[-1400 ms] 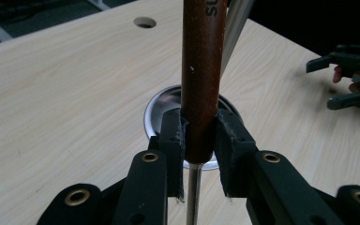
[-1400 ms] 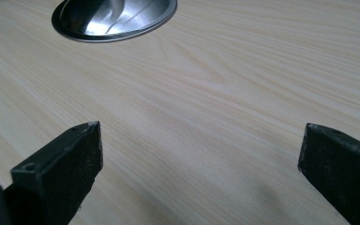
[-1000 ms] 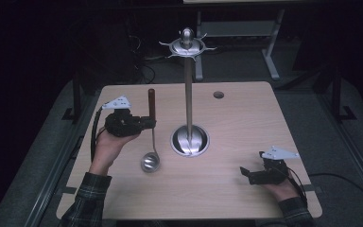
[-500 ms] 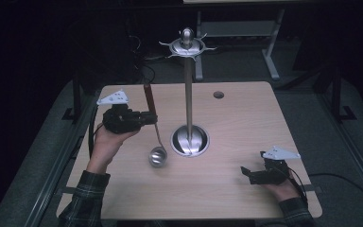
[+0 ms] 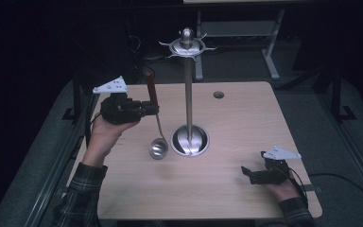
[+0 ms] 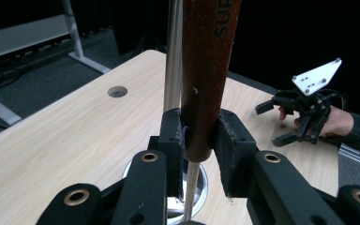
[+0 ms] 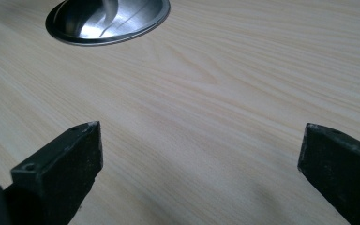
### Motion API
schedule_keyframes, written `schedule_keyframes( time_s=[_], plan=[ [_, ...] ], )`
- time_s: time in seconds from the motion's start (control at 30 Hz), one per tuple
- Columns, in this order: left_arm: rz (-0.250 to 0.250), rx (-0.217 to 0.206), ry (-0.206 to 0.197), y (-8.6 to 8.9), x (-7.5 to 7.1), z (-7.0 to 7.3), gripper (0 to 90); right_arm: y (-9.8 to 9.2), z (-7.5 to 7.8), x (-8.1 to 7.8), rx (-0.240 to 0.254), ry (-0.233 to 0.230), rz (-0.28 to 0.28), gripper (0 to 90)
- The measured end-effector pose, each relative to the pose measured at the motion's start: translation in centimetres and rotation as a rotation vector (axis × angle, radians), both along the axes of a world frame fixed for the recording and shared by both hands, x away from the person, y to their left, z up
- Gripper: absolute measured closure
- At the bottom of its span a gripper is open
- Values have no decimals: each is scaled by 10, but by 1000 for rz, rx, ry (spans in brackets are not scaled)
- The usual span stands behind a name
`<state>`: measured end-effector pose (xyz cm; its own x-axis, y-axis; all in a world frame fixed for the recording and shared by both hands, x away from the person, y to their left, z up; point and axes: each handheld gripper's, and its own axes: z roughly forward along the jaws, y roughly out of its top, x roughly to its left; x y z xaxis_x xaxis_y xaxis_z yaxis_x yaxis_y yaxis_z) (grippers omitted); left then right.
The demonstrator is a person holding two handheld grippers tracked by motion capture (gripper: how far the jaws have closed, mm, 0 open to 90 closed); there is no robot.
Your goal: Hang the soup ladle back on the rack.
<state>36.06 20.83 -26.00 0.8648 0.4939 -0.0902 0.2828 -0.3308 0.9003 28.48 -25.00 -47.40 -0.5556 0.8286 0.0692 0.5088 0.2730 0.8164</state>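
While your left gripper (image 5: 152,108) clamps the ladle (image 5: 155,124) by its brown wooden handle, the ladle hangs upright, just to the left of the utensil stand (image 5: 188,94), apart from its pole. Left gripper view: both pads press the handle's lower end from either side, jaws drawn in close, thin metal shank dropping out below them. Ladle bowl at the bottom, level with the stand's round steel base (image 5: 190,140) and just beside its left edge; whether the bowl touches the worktop (image 5: 246,123) I cannot tell from the high view. Handle top reaches roughly halfway up the pole, well below the stand's crown of hooks (image 5: 187,46).

Your left hand (image 5: 105,135) comes in from the stand's left, gripper pointing level toward the pole.

Your right gripper (image 5: 252,173) sits low at the worktop, well to the right of the stand and nearer to you than its base. Jaws stand wide apart with nothing between them; right gripper view shows bare wood grain between the two pads and the stand base at upper left, well apart from the tips. Your right hand (image 5: 283,187) rests behind it near the worktop's front right corner.

Round cable hole (image 5: 219,95) in the worktop lies beyond the stand, off to its right.
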Motion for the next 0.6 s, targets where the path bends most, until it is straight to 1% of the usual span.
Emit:
schedule_keyframes(
  time_s=[0.03,0.13,0.17,0.2,0.23,0.27,0.3,0.37,0.4,0.43,0.47,0.57,0.6],
  plan=[
    [-2,1,-4,-1,1,2,736,0,0,0,0,-1,0,0],
    [-5,-4,2,-3,1,6,736,0,0,0,0,-1,0,0],
    [-12,2,-12,-5,3,11,736,0,0,0,0,-1,0,0],
    [-12,2,-12,-5,3,11,736,0,0,0,0,-2,-1,0],
    [-15,0,-16,-7,3,15,736,0,0,0,-1,-2,-1,0],
    [-15,0,-16,-7,3,15,736,0,0,0,0,-3,-1,0],
    [-23,4,-27,-8,4,21,736,-1,0,0,0,-2,-1,0],
    [-28,6,-28,-9,5,27,736,-1,0,0,0,-3,-1,0],
    [-28,6,-28,-9,5,27,736,-1,0,0,0,-3,-1,0],
    [-30,8,-41,-11,4,33,736,-1,0,0,0,-3,-1,0],
    [-35,10,-46,-12,4,36,736,-1,0,0,-1,-3,-1,0],
    [-41,15,-50,-15,5,42,736,-1,0,0,-3,-3,0,0],
    [-41,15,-50,-15,5,42,736,-1,0,0,-3,-4,0,0]
  ],
)
